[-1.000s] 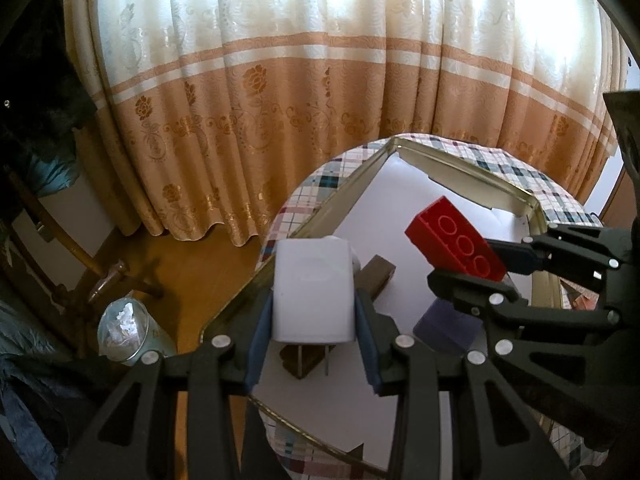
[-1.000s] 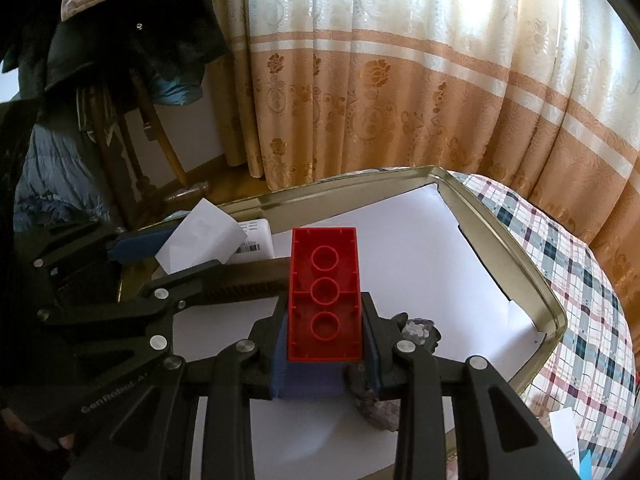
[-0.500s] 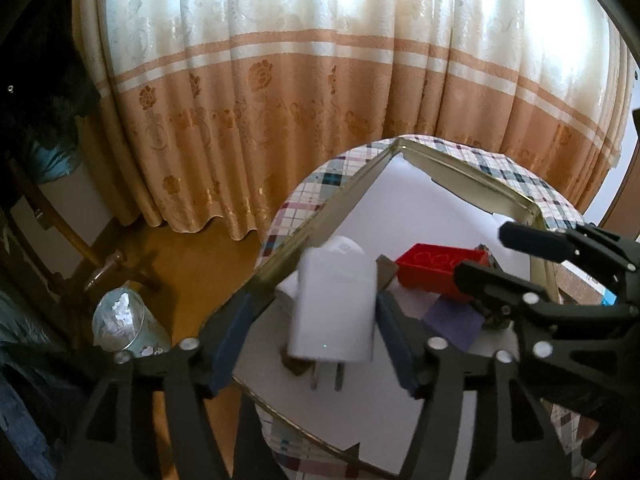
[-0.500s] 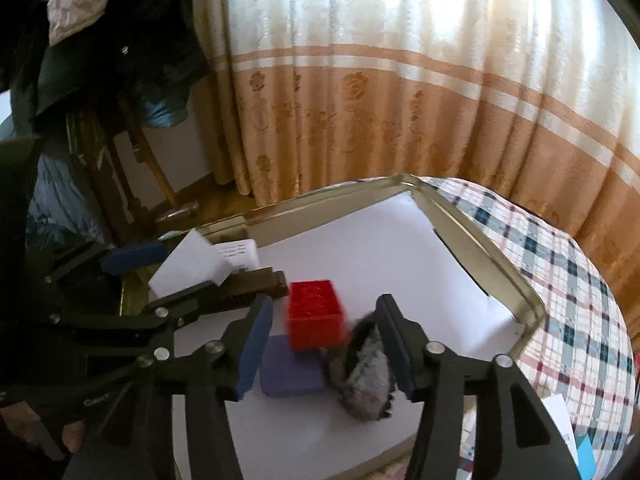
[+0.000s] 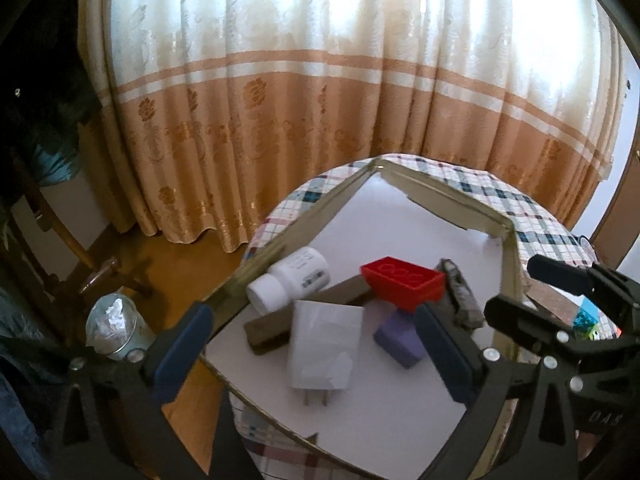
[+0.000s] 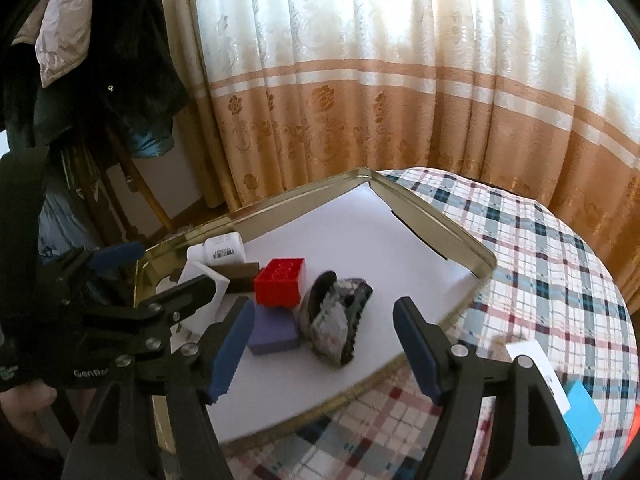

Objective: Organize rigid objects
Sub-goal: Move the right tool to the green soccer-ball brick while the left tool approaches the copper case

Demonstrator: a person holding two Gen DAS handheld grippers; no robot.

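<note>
While both pairs of jaws stand wide with nothing pressed between them, the sorted pieces lie together in the tray.

Left gripper (image 5: 318, 344): released; its jaws have just been opening, and the white charger (image 5: 325, 350) lies flat between the blue pads without touching them, prongs toward six o'clock.

Right gripper (image 6: 324, 344): released; its jaws have just been opening, and the grey stone (image 6: 335, 322) and purple block (image 6: 272, 330) sit ahead of the gap, clear of the pads.

Red brick (image 6: 280, 287): studs up, resting on the purple block's far edge, just beside the stone at its nine o'clock.

Brown bar (image 5: 308, 314): lying slantwise, its near part under the charger's top edge, one end against the red brick.

White bottle (image 5: 290, 280): on its side at eleven o'clock of the charger, close to the tray's left wall.

Tray (image 6: 440, 224): gold-rimmed, lined with white paper, its far half bare.

Tablecloth (image 6: 540, 264): checked, under the tray; a blue card (image 6: 580, 410) lies at four o'clock.

Curtain (image 5: 320, 100): cream and orange, behind the table.
</note>
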